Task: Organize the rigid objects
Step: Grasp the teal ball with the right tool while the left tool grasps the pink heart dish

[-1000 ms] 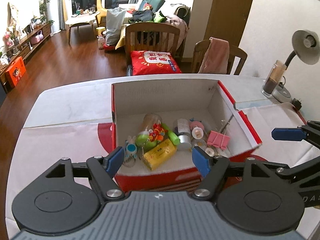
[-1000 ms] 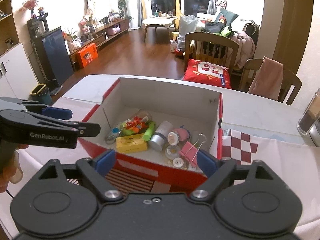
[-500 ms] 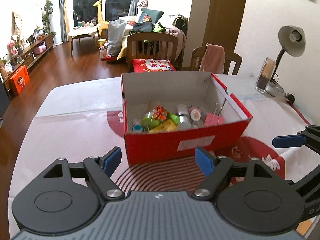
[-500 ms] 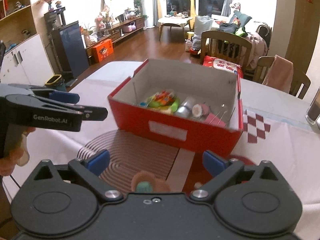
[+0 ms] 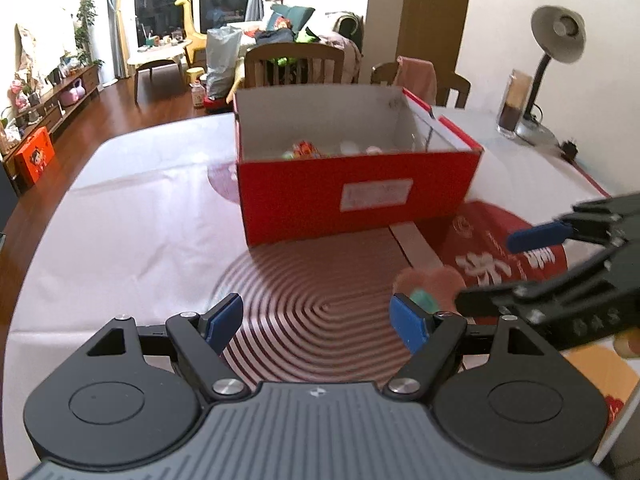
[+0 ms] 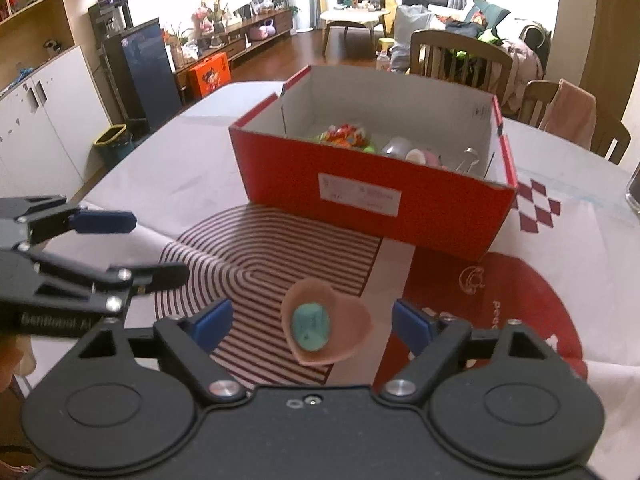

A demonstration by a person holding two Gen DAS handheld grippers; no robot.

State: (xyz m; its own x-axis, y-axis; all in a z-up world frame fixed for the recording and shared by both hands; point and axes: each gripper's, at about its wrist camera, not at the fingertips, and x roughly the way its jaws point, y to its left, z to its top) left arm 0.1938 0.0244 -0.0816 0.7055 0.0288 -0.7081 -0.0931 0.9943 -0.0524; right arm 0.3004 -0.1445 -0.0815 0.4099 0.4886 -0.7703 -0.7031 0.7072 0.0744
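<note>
- A pink heart-shaped piece with a teal oval in its middle lies on the table in front of the red box, on the striped ring pattern of the tablecloth. It is well apart from the box's near wall and is the only loose item in view outside the box.
- The right gripper hangs low just over the heart piece with its blue fingers spread wide, one to each side, neither touching it as far as the right wrist view shows. It holds nothing.
- The left gripper is also spread wide and empty, in front of the box and to the left of the heart piece, which in its own view sits blurred beside its right fingertip.
- The red box stands open on the table, already holding a heap of small things: a bright orange-and-green toy cluster, a pale cylinder, a wire clip handle. Most of them are hidden by the near wall.
- Judged from this, the tidying is nearly finished: the heart piece still has to be gripped, lifted over the near wall and dropped in.
- Beyond the box stand wooden chairs; a desk lamp sits to its right.
</note>
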